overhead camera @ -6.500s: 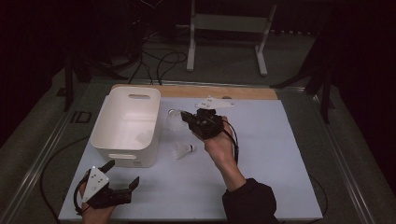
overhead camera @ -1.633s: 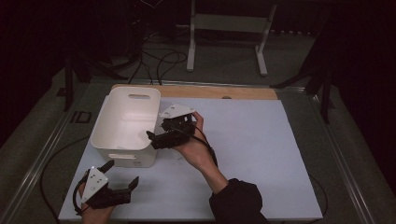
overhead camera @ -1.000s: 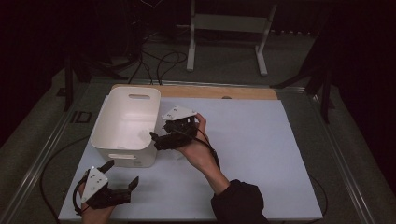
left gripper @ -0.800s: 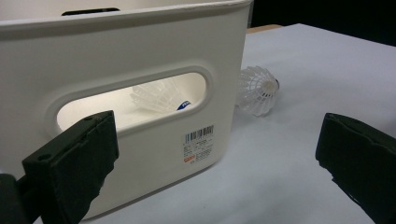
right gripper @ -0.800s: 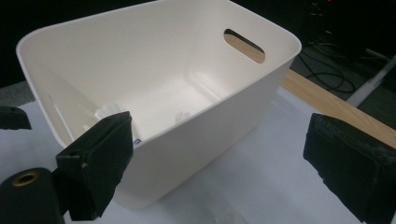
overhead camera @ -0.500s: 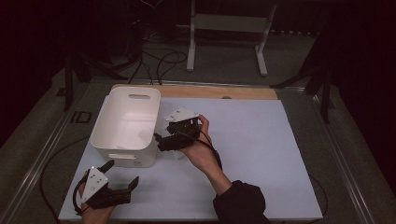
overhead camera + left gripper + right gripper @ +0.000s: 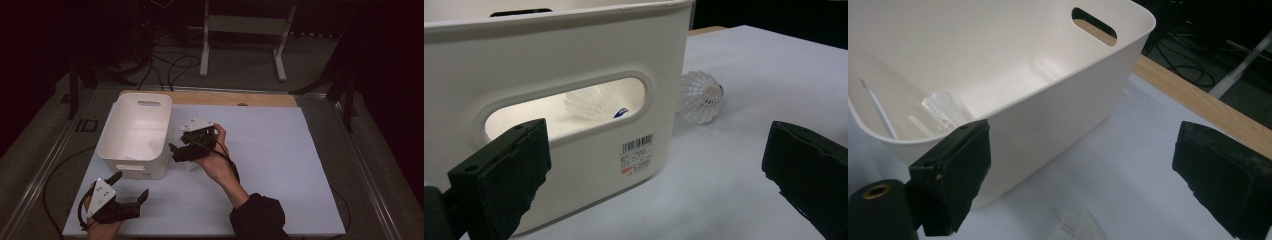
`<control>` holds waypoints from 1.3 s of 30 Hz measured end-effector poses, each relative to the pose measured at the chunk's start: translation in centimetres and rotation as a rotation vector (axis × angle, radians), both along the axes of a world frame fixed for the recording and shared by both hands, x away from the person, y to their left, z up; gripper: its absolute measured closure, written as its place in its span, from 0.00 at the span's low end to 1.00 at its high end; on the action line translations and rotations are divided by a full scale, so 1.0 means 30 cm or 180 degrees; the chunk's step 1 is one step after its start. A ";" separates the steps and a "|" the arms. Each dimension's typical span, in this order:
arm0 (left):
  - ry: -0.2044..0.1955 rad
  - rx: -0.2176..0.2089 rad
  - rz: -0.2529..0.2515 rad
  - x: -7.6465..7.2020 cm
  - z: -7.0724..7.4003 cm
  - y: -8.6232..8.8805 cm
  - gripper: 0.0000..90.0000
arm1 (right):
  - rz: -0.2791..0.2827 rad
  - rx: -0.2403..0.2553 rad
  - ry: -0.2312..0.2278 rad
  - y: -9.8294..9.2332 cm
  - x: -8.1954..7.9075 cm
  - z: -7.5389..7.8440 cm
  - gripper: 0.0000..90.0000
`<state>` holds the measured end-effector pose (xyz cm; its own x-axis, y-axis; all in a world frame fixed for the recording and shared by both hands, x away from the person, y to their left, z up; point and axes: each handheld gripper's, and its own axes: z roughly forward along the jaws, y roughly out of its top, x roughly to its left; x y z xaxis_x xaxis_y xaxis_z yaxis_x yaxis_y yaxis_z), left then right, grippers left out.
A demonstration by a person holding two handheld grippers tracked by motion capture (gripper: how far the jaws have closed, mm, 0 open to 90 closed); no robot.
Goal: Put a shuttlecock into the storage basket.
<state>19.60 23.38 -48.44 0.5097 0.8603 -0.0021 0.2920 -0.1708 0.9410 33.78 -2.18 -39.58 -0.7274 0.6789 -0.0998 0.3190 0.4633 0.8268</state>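
A white plastic bin stands on the left of the white table top. A white shuttlecock lies inside it, visible through the handle slot and from above. Another shuttlecock lies on the table just right of the bin's near corner. My right gripper hovers beside the bin's right wall, pointing at it, open and empty. My left gripper rests low at the front left, facing the bin's near wall, open with nothing between its jaws.
A wooden strip runs along the table's far edge. Beyond it stand a metal stand and loose cables on the floor. The white table top stretches out to the right of the bin.
My right gripper has drawn back a little to the right, away from the bin's rim. A shuttlecock now lies in the bin. The left gripper has stayed put.
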 end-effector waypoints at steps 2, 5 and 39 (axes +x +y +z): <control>0.0001 -0.0003 0.0002 0.000 0.000 0.000 0.00 | -0.0011 -0.0001 0.0017 0.000 0.003 -0.006 0.10; 0.0003 0.0004 -0.0003 0.000 0.001 0.000 0.00 | -0.0017 -0.0028 0.0032 -0.001 0.008 -0.016 0.10; 0.0003 0.0006 -0.0002 0.000 0.000 0.001 0.00 | -0.0146 -0.0146 0.0108 -0.013 0.061 -0.096 0.11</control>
<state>19.60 23.40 -48.44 0.5103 0.8600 -0.0009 0.2927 -0.1727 0.9405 35.61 -2.56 -42.44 -0.6991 0.7069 -0.1075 0.3682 0.4848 0.7933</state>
